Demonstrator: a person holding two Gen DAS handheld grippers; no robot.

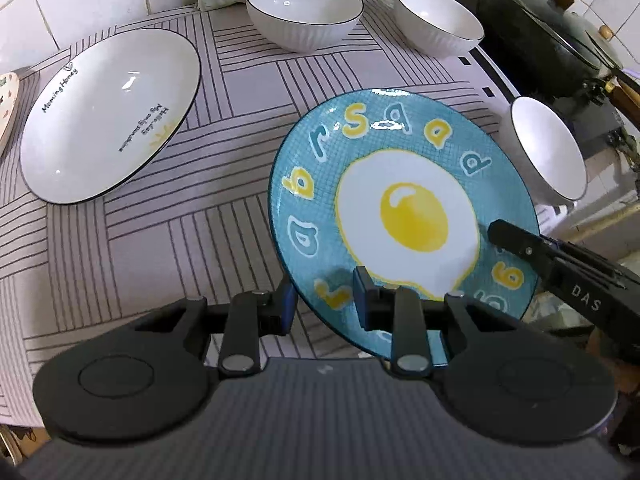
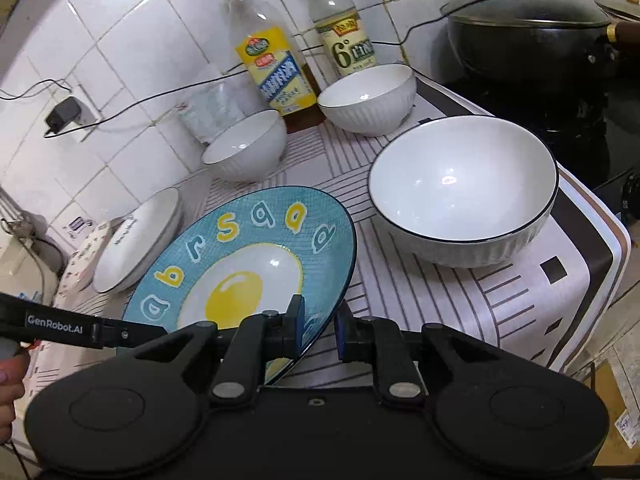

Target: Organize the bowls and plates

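A blue plate (image 1: 404, 184) with a fried-egg picture and letters round its rim hangs tilted above the striped tablecloth (image 1: 224, 184). My left gripper (image 1: 324, 304) is shut on its near rim. My right gripper (image 2: 320, 326) is shut on the opposite rim of the blue plate (image 2: 248, 256). In the left wrist view, one of the right gripper's fingers (image 1: 516, 240) lies across the plate's right edge. A white oval plate (image 1: 112, 112) with writing lies flat to the left. Three white bowls stand around: a large bowl (image 2: 464, 192) and two smaller bowls (image 2: 244, 148) (image 2: 368, 100).
A black lidded wok (image 2: 532, 40) sits on the stove at the right. Two bottles (image 2: 272, 64) (image 2: 344, 36) and a bag stand against the tiled wall. A patterned plate (image 2: 86, 248) lies beyond the oval plate (image 2: 140, 240). A hand (image 2: 8, 384) holds the left gripper's handle.
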